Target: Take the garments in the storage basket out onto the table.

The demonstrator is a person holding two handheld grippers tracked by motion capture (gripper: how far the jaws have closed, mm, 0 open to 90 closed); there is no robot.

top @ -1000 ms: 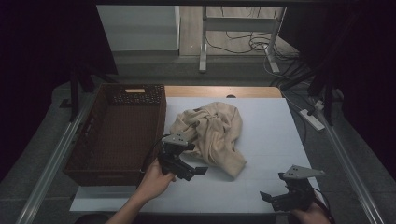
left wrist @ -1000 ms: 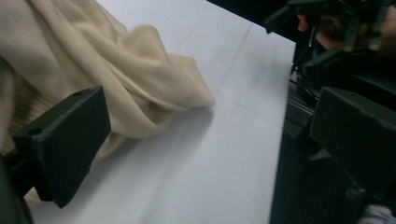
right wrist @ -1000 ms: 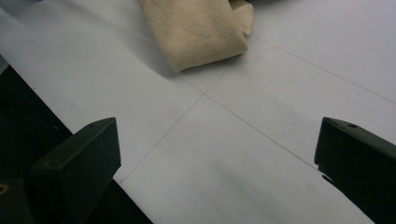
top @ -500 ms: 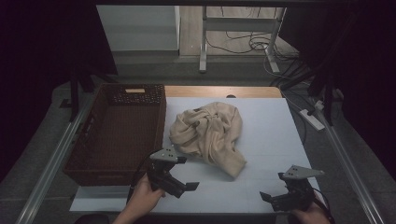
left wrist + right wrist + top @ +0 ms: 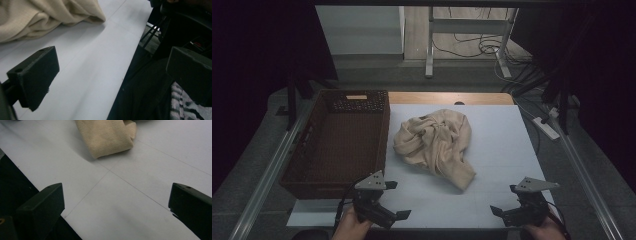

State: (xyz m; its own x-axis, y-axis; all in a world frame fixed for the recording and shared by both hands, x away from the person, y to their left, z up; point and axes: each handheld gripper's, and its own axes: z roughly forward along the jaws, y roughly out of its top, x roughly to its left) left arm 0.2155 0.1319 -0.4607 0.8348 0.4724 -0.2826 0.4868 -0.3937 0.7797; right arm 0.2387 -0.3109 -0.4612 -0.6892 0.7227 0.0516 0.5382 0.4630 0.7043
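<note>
We have both grippers parked at the near edge of the white table, jaws spread wide and empty on each: left gripper sits near the front corner of the brown wicker basket, right gripper well off to the other side. The thing to handle is the beige knit garment, looks like a sweater, lying bunched in a heap ahead of and between the two grippers, just beside the basket's right wall, not touching either tool. We judge it soft, limp and light: no stiffness, it will drape and trail when lifted, and a one-point pick will let the rest drag. The knit surface should give the pads decent friction, so slipping is a minor risk; the real risk is pinching only one thin layer and having the heap unroll. Best grab points as we see them: the folded end that pokes toward the right gripper, straight ahead of its jaws, and the thick rolled folds up and left of the left gripper's jaws. Pinch a thick fold, not a flat patch. We can't tell where collar or sleeves are in the heap.
</note>
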